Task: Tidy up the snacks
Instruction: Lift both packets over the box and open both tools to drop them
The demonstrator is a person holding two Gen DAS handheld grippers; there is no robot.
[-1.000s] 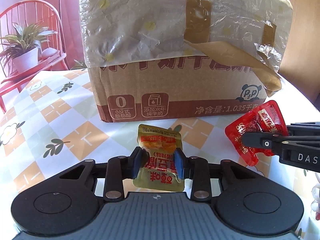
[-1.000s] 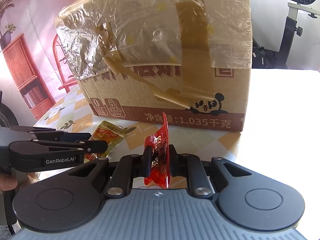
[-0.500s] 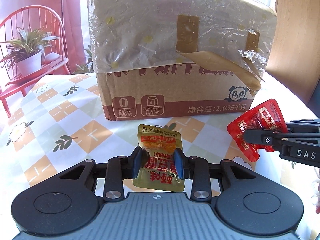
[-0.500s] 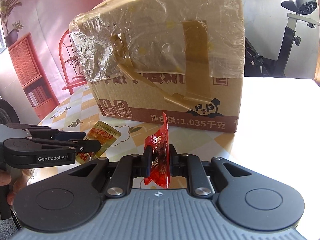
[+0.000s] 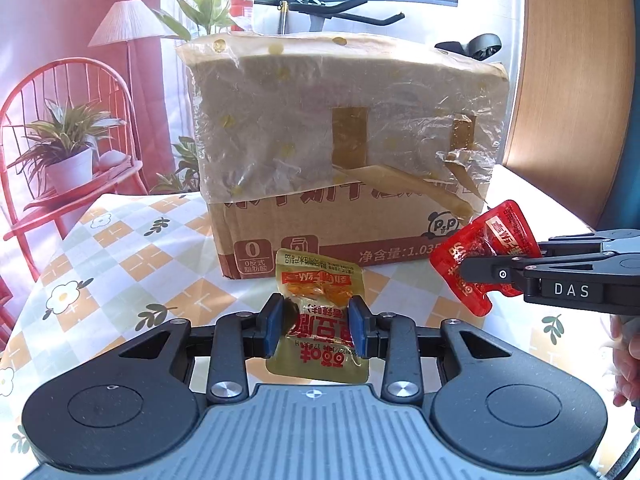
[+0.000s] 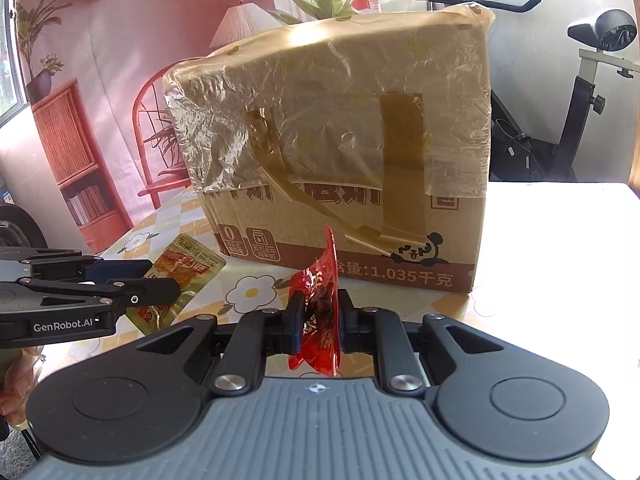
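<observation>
My left gripper (image 5: 318, 330) is shut on a gold snack packet (image 5: 320, 284) and holds it flat above the table in front of the cardboard box (image 5: 344, 152). My right gripper (image 6: 318, 326) is shut on a red snack packet (image 6: 322, 284), held on edge. In the left wrist view the red packet (image 5: 486, 244) and the right gripper (image 5: 476, 274) show at the right. In the right wrist view the gold packet (image 6: 188, 266) and the left gripper (image 6: 160, 284) show at the left. The box (image 6: 340, 148) is wrapped in plastic film and tape.
The table (image 5: 120, 264) has a checked flower-pattern cloth. A red chair (image 5: 60, 128) with a potted plant (image 5: 68, 148) stands at the left. An exercise bike (image 6: 580, 80) stands behind the box at the right, and a wooden panel (image 5: 568, 100) is at the right.
Both grippers have pulled back and risen from the box, each still holding its packet. The box looks smaller and its top edge now shows.
</observation>
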